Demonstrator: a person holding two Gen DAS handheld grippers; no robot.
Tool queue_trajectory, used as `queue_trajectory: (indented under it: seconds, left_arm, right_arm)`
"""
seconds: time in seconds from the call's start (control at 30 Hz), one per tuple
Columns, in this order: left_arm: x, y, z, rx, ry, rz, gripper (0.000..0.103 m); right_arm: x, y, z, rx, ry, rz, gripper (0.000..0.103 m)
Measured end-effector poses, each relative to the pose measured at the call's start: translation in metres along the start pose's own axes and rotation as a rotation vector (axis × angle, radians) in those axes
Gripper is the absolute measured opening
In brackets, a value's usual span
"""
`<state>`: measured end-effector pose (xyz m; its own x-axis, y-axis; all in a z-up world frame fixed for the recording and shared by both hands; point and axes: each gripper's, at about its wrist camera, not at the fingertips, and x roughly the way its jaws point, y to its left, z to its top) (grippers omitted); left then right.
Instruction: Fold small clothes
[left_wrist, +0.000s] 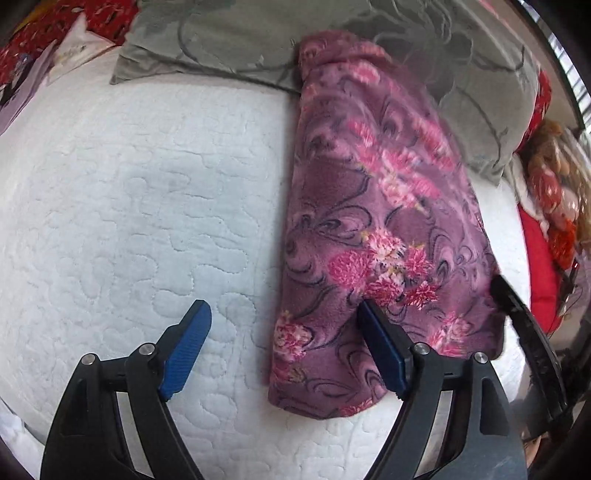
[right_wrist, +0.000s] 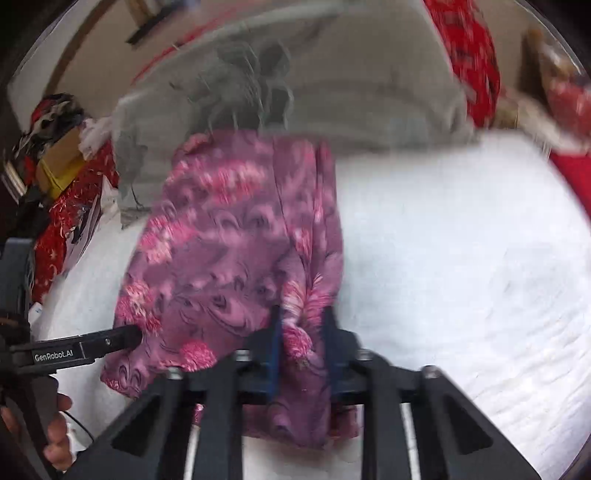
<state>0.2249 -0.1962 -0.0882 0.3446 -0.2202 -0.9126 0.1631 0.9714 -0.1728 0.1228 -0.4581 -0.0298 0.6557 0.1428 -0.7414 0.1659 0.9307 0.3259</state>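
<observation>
A purple fleece garment with pink flowers (left_wrist: 373, 221) lies lengthwise on the white quilted bed (left_wrist: 129, 221), its far end up on a grey pillow. My left gripper (left_wrist: 284, 314) is open over the garment's near left edge, its right finger resting on the fabric. My right gripper (right_wrist: 301, 321) is shut on a bunched fold of the garment (right_wrist: 229, 240) at its near right corner. The right gripper's finger shows in the left wrist view (left_wrist: 517, 314) at the garment's right edge. The left gripper shows in the right wrist view (right_wrist: 92, 343) at the garment's left edge.
A grey patterned pillow (left_wrist: 229, 40) lies across the head of the bed. Red patterned cloth (left_wrist: 107, 18) and clutter sit at the far left. A red cushion (left_wrist: 539, 277) and a doll (left_wrist: 554, 177) lie at the right edge. White quilt (right_wrist: 461, 258) spreads right of the garment.
</observation>
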Motion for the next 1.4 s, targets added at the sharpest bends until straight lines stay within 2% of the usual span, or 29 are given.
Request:
queue_trajectory:
  seconds: [0.03, 0.07, 0.13, 0.2, 0.27, 0.3, 0.4, 0.47, 0.5, 0.53, 0.57, 0.6, 0.63, 0.67, 0.73, 0.8, 0.87, 0.97, 1.03, 1.07, 1.13, 1.2, 1.27, 1.33, 1.4]
  left_arm:
    - [-0.003, 0.001, -0.001, 0.002, -0.014, 0.008, 0.082]
    - [-0.002, 0.0, -0.001, 0.01, -0.02, 0.021, 0.082]
    - [0.004, 0.009, -0.008, 0.024, 0.005, 0.04, 0.082]
    - [0.006, 0.009, -0.015, 0.021, 0.009, 0.039, 0.082]
    - [0.0, 0.006, -0.015, 0.031, 0.0, 0.039, 0.082]
    - [-0.001, 0.005, -0.015, 0.033, 0.001, 0.035, 0.082]
    - [-0.006, 0.002, -0.027, 0.028, 0.011, 0.032, 0.082]
    - [-0.008, 0.001, -0.027, 0.005, 0.017, 0.018, 0.082]
    - [-0.007, -0.004, -0.026, 0.003, 0.018, 0.017, 0.082]
    - [-0.009, -0.002, -0.026, 0.002, 0.02, 0.02, 0.082]
    - [-0.012, -0.002, -0.026, -0.002, 0.019, 0.018, 0.082]
    - [-0.016, 0.001, -0.026, -0.006, 0.014, 0.012, 0.082]
    - [-0.017, 0.01, -0.026, -0.008, 0.01, 0.011, 0.082]
    - [-0.017, 0.011, -0.026, -0.009, 0.003, 0.013, 0.082]
    - [-0.016, 0.013, -0.027, -0.007, 0.006, 0.017, 0.082]
    - [-0.015, 0.025, -0.031, -0.013, 0.027, 0.016, 0.082]
    - [-0.014, 0.027, -0.034, 0.0, 0.022, 0.019, 0.083]
    - [-0.017, 0.021, -0.038, 0.048, 0.012, 0.047, 0.083]
    - [-0.018, 0.014, -0.038, 0.042, 0.008, 0.048, 0.083]
    - [-0.022, 0.013, -0.039, 0.031, 0.007, 0.03, 0.083]
    - [-0.03, 0.006, -0.042, 0.033, -0.02, 0.016, 0.083]
    - [-0.038, -0.003, -0.036, 0.058, -0.046, 0.041, 0.083]
    - [-0.037, -0.007, -0.029, 0.066, -0.045, 0.056, 0.083]
    - [-0.029, -0.007, -0.024, 0.055, -0.033, 0.061, 0.083]
    - [-0.015, -0.009, -0.019, 0.05, -0.016, 0.063, 0.083]
  right_arm:
    - [-0.01, 0.001, 0.003, -0.002, -0.04, 0.001, 0.008]
    - [-0.017, 0.0, 0.005, 0.005, -0.068, 0.0, 0.001]
    - [-0.025, -0.005, 0.004, 0.005, -0.099, -0.077, 0.0]
    - [-0.014, -0.018, 0.001, 0.05, -0.045, -0.064, 0.0]
    - [-0.008, -0.035, -0.005, 0.151, -0.02, -0.041, 0.002]
    - [-0.009, -0.045, -0.008, 0.217, -0.017, 0.044, 0.007]
    - [-0.014, -0.053, -0.011, 0.293, -0.047, 0.181, 0.015]
    - [-0.014, -0.044, -0.01, 0.258, -0.052, 0.191, 0.036]
    - [-0.012, -0.038, -0.01, 0.227, -0.04, 0.18, 0.038]
    - [-0.009, -0.032, -0.011, 0.201, -0.025, 0.176, 0.038]
    - [-0.004, -0.025, -0.012, 0.174, -0.002, 0.169, 0.034]
    - [0.0, -0.016, -0.013, 0.124, 0.02, 0.152, 0.025]
    - [-0.001, -0.008, -0.013, 0.066, 0.018, 0.109, 0.007]
    - [-0.007, 0.003, -0.012, -0.006, -0.005, 0.052, 0.007]
    - [-0.03, 0.012, -0.005, -0.039, -0.105, 0.058, 0.006]
    - [-0.038, 0.014, -0.004, -0.035, -0.146, 0.04, 0.006]
    - [-0.025, 0.01, -0.008, -0.022, -0.097, -0.025, 0.006]
    - [0.006, 0.0, -0.021, -0.002, 0.037, -0.072, 0.006]
    - [0.003, -0.001, -0.02, 0.036, 0.035, -0.051, 0.01]
    - [-0.003, -0.002, -0.019, 0.059, 0.006, -0.037, 0.015]
    - [-0.019, -0.004, -0.015, 0.108, -0.074, -0.019, 0.016]
    - [-0.033, -0.002, -0.011, 0.113, -0.151, 0.024, 0.022]
    - [-0.036, 0.003, -0.006, 0.106, -0.202, 0.077, 0.023]
    - [-0.023, 0.007, -0.001, 0.101, -0.168, 0.105, 0.023]
    - [-0.002, 0.012, -0.002, 0.073, -0.102, 0.05, 0.022]
